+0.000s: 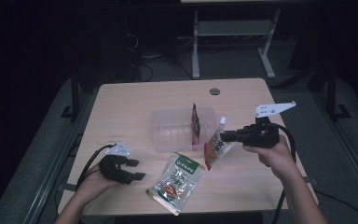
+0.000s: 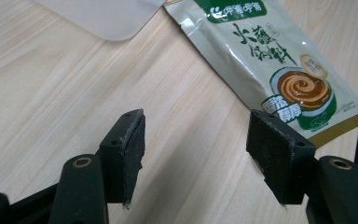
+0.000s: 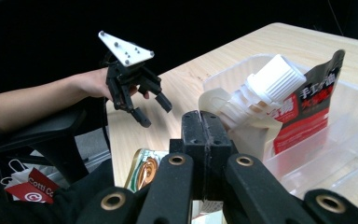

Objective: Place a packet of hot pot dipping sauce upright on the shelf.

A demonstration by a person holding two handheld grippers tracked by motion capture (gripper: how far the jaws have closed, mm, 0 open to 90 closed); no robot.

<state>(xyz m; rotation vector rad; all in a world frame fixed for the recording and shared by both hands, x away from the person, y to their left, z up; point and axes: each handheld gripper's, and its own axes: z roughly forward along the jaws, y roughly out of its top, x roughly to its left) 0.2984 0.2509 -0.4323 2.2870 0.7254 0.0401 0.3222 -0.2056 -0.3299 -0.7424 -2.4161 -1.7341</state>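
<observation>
Spouted pouch (image 1: pixel 216 145) hangs pinched in right claw (image 1: pixel 227 136) beside clear tray (image 1: pixel 160 135).

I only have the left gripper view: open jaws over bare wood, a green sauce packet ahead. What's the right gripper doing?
Observer: The right gripper is shut on a white spouted pouch, held off the table beside the clear plastic bin.
Operator: Anything in that bin?
Observer: One dark red packet, standing upright against the bin's right wall.
Operator: My packet, is it touching anything?
Observer: In the high view the green packet lies flat in front of the bin; its top corner comes close to the held pouch, but I cannot tell if they touch.
Operator: And my gripper?
Observer: The left gripper is open, left of the green packet.
</observation>
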